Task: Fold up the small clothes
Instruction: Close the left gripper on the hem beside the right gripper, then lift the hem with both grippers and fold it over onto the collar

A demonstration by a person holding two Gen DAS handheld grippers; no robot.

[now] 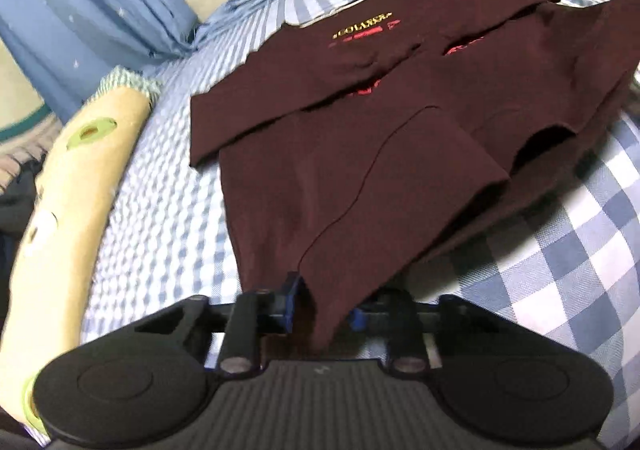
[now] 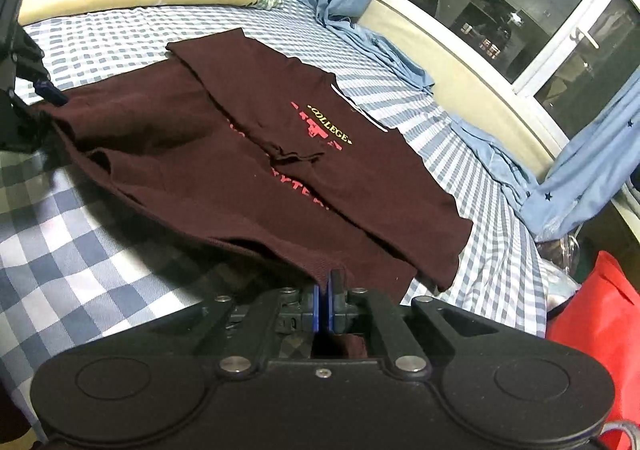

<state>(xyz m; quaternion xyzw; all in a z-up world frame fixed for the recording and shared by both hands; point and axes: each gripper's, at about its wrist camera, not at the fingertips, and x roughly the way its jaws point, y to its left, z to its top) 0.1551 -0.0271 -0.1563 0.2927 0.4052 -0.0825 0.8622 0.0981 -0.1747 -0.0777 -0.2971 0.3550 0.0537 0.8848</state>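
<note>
The maroon shirt [image 2: 248, 186] on the bed [image 2: 80, 242] is gripped at its near hem by both closed grippers, left [image 1: 320, 310] and right [image 2: 324, 302]; it should be lifted evenly and carried toward the collar edge.

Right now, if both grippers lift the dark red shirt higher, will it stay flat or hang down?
The dark red shirt will probably sag: its raised hem already droops between the left gripper and right gripper. It looks light and thin. The folded sleeves may slide open.
</note>
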